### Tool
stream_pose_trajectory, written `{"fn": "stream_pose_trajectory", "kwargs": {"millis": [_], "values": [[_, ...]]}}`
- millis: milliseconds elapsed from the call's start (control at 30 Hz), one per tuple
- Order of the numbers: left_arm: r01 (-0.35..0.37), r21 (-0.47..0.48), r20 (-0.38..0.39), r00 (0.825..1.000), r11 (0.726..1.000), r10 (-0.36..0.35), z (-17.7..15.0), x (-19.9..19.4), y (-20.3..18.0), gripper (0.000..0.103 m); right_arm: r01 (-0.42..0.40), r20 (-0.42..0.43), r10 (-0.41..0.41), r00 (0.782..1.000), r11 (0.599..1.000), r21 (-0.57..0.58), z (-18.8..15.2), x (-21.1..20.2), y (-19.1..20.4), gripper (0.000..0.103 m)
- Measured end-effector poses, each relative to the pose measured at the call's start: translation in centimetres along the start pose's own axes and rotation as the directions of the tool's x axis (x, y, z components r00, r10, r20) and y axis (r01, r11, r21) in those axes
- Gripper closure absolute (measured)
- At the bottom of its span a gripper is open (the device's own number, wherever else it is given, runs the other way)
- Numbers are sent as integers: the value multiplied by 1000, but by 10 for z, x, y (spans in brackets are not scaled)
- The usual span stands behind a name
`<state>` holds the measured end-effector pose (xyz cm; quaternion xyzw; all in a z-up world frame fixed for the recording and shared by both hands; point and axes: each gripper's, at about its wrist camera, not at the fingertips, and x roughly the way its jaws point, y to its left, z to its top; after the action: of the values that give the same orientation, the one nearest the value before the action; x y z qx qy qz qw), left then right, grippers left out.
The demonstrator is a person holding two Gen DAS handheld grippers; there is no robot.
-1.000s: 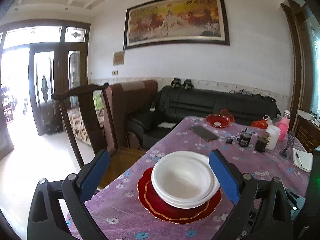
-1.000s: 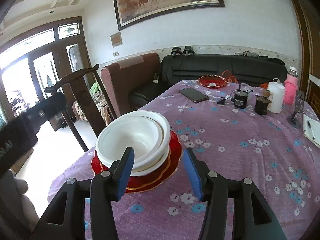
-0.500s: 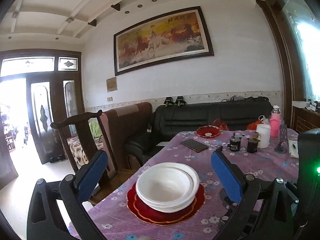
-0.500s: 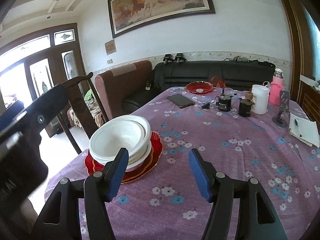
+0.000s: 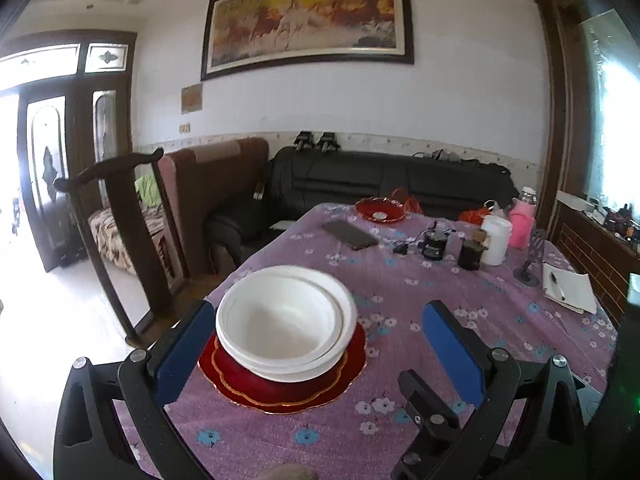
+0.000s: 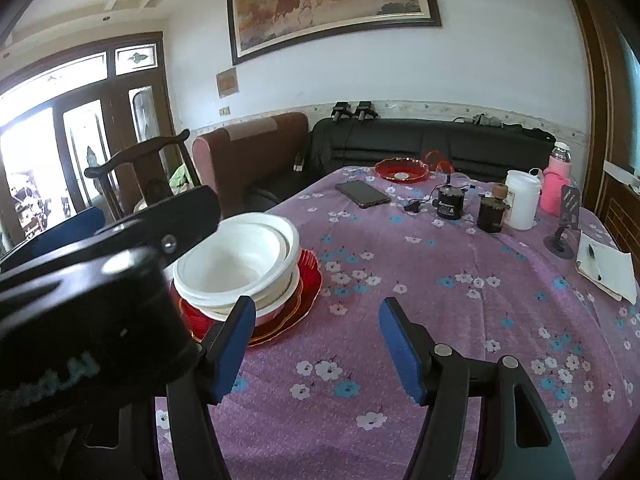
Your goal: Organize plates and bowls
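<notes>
A stack of white bowls (image 5: 286, 320) sits on red gold-rimmed plates (image 5: 280, 384) near the table's left front corner. My left gripper (image 5: 316, 344) is open just short of the stack. The bowls show between its blue pads, close to the left pad (image 5: 184, 348), with no contact that I can see. In the right wrist view the bowls (image 6: 236, 264) and red plates (image 6: 308, 280) lie to the upper left. My right gripper (image 6: 318, 346) is open over bare cloth beside them, holding nothing. The left gripper's black body (image 6: 100, 300) hides the stack's left side.
A third red plate (image 6: 401, 170) sits at the table's far end beside a phone (image 6: 362, 194). Dark jars (image 6: 450, 204), a white tub (image 6: 520, 204), a pink bottle (image 6: 556, 188), a phone stand (image 6: 562, 236) and a notepad with pen (image 6: 604, 268) line the right. A wooden chair (image 5: 120, 216) stands left.
The right gripper's jaws have widened and it has drawn back to the right of the stack. The left gripper shifted, so the bowls now sit near its left pad instead of centred.
</notes>
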<state>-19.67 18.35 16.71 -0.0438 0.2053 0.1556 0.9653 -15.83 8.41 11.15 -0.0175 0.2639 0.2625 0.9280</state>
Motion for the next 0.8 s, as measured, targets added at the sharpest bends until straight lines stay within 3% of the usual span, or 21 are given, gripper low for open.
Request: {"fn": "stream_pose_trajectory", "kwargs": {"millis": [800], "values": [[-42, -83, -144, 989, 996, 29, -18, 48, 47, 0, 46, -115, -50, 992, 998, -42, -12, 50, 25, 34]]}}
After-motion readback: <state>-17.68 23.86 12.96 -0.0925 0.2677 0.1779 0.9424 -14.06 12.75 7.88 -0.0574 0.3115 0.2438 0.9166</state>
